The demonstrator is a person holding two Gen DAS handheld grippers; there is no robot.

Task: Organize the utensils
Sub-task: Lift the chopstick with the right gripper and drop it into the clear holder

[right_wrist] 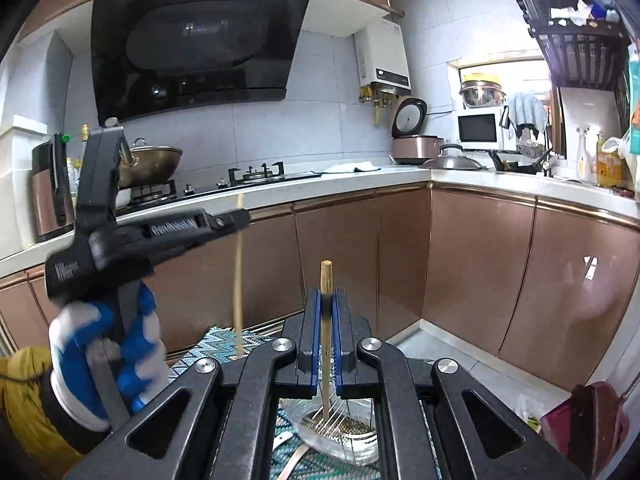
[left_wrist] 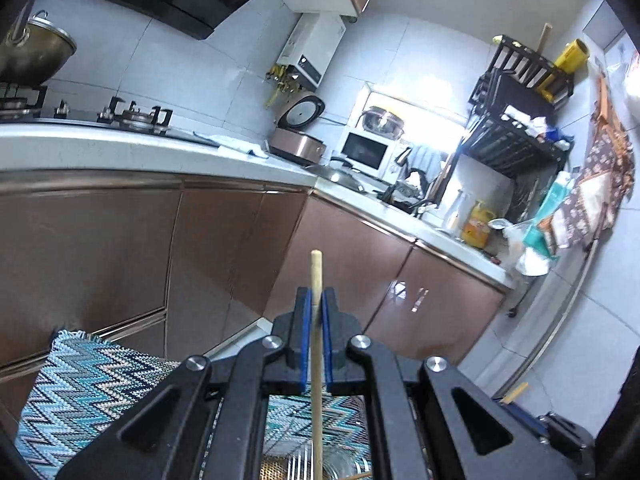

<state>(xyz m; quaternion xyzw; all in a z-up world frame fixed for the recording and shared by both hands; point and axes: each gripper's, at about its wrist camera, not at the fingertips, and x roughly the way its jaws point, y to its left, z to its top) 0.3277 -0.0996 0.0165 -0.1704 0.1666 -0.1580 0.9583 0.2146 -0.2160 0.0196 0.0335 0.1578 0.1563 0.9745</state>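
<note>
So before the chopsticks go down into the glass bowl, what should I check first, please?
1. Left gripper shut on its chopstick: ok.
2. Right gripper shut on the other chopstick: ok.
3. Both chopsticks upright, tops above the fingers: ok.
4. Right chopstick's lower end over the glass bowl: ok.
5. Left chopstick's lower end inside the bowl: cannot tell, the frame cuts it off.
6. Bowl sits on the zigzag mat: ok.
</note>
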